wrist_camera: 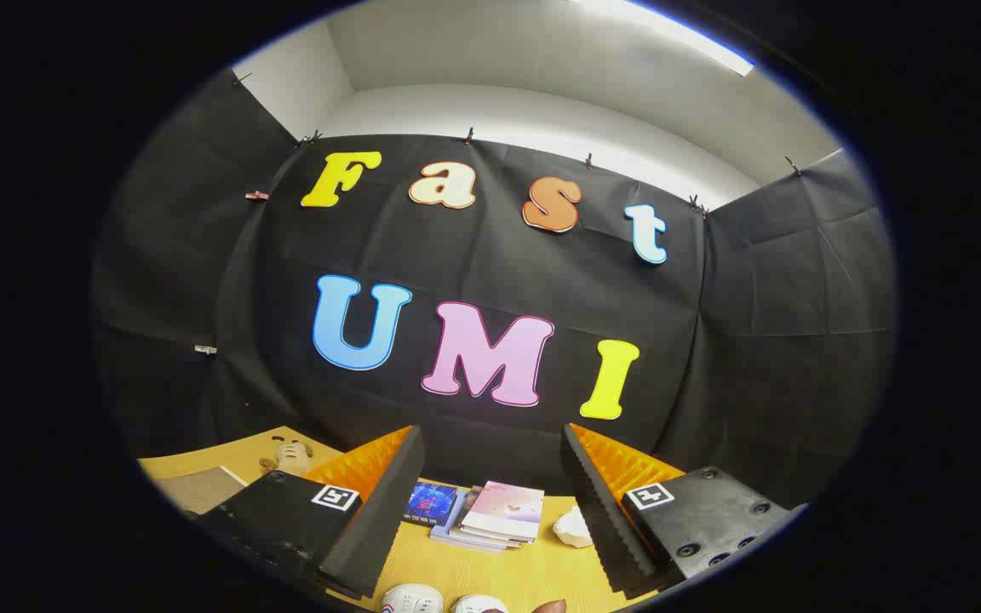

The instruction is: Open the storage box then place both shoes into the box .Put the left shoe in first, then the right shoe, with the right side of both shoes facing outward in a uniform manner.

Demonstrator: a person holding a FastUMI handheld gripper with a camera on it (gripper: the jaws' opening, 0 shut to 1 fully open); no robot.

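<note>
Gripper (490, 511) fingers stand wide apart, holding nothing, raised above the yellow wooden bench (456, 562). Two white shoes (444, 600) peek in just below the fingers, near a stack of thin books (490, 515). Such shoes likely handle light and soft; the stiffer heel collar seems the best hold.

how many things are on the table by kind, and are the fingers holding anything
White shoes, partly seen, near the open, empty fingers: 2
Stack of books and booklets on the yellow wooden table, beyond the fingers: 1
Crumpled white object: 1
Beige doll-like figure: 1
Flat brown cardboard sheet: 1
Total: 6
</note>
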